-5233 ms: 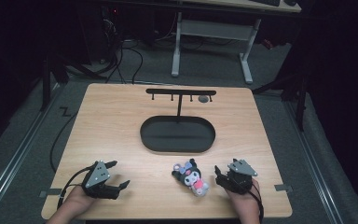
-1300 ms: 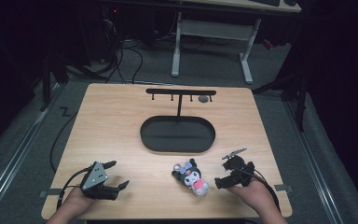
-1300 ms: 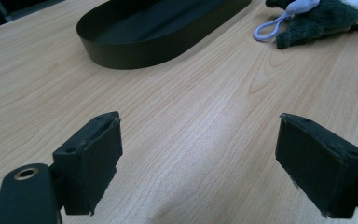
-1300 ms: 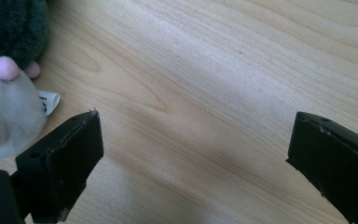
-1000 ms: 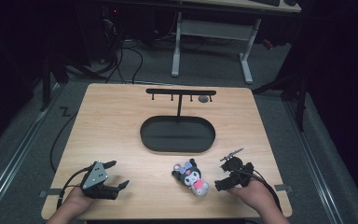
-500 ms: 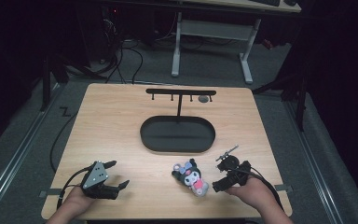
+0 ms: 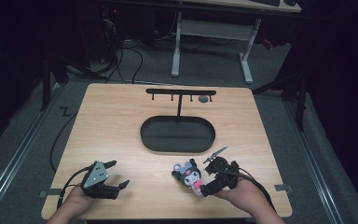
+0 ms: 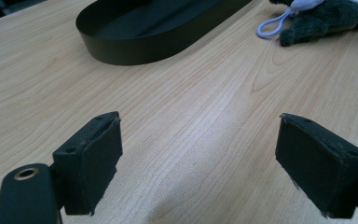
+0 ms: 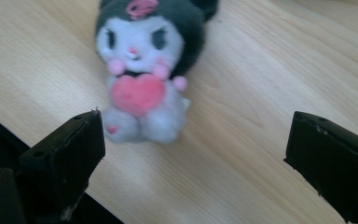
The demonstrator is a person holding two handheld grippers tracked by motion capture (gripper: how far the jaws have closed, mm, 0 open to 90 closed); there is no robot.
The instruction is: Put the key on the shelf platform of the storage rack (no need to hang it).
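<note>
I see a small plush toy with a dark hood, white face and pink heart, lying just nearer me than the black oval tray. My right gripper faces it, jaws wide apart; my left gripper is likewise spread.

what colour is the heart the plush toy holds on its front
Pink, on the plush toy; the heart shows best in the right gripper view.
</note>
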